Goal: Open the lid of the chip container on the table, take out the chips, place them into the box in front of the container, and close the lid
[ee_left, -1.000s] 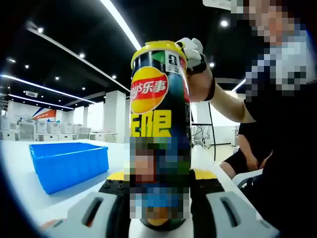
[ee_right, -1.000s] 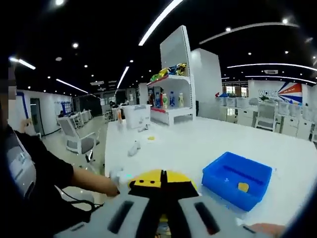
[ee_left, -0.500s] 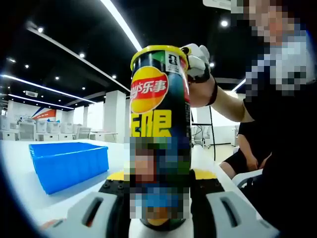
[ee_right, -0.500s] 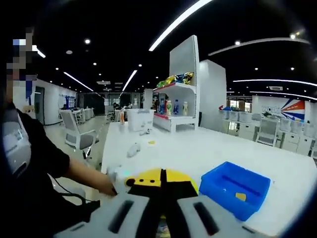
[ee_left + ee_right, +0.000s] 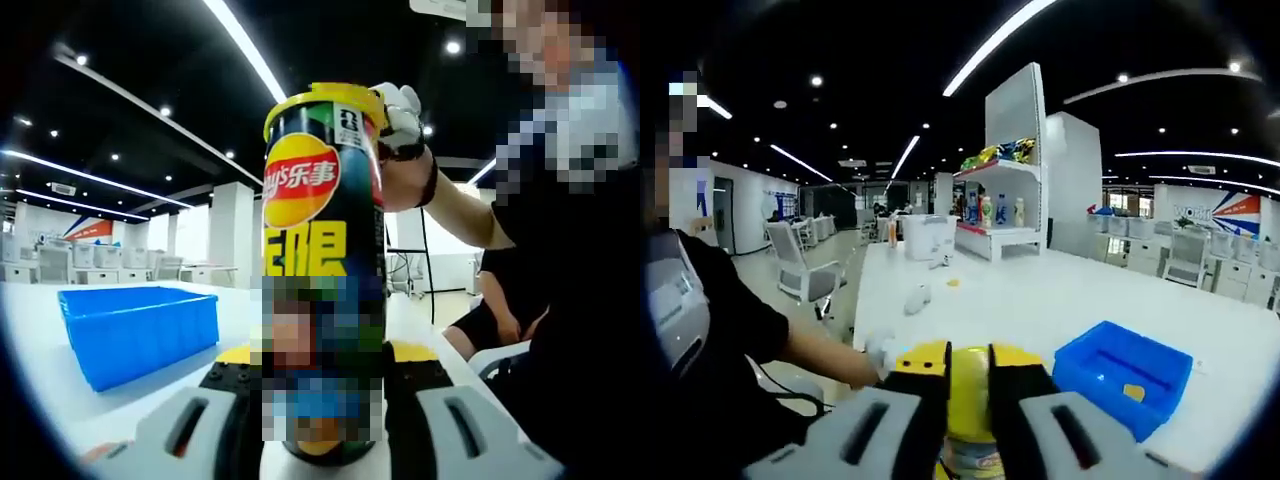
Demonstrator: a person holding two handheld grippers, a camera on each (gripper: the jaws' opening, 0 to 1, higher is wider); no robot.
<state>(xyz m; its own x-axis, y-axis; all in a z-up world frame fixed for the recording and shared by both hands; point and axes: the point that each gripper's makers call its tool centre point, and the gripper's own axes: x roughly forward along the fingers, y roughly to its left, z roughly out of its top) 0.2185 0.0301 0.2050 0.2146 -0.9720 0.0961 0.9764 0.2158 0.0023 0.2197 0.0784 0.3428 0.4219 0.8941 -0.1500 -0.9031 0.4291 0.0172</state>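
Yellow lid (image 5: 322,98) sits on a tall dark can (image 5: 322,270) that stands upright in the middle of the left gripper view. Left gripper (image 5: 322,425) is clamped on the can's lower body, one jaw on each side, pads against the wall. At 1 o'clock from the lid a person's hand (image 5: 402,150) carries the right gripper up beside the rim; whether it touches the lid I cannot tell from there

Right gripper view: right gripper (image 5: 968,400) is narrow, jaws a slot apart, with the lid (image 5: 968,395) between them seen from above. Contact looks likely; grip on it not certain

Blue box (image 5: 138,330) stands on the white table (image 5: 40,385) at 9 o'clock from the can, well apart. In the right gripper view the box (image 5: 1122,375) lies at 3 o'clock, a small yellow bit (image 5: 1132,393) inside

Handling, as judged:
- can likely thin card, light, glossy print, so slippery and easy to dent; low hold is steady, keep squeeze modest
- lid looks like soft plastic, snap fit; take it at the rim edge and peel upward
- chips brittle; tip out gently, don't pinch
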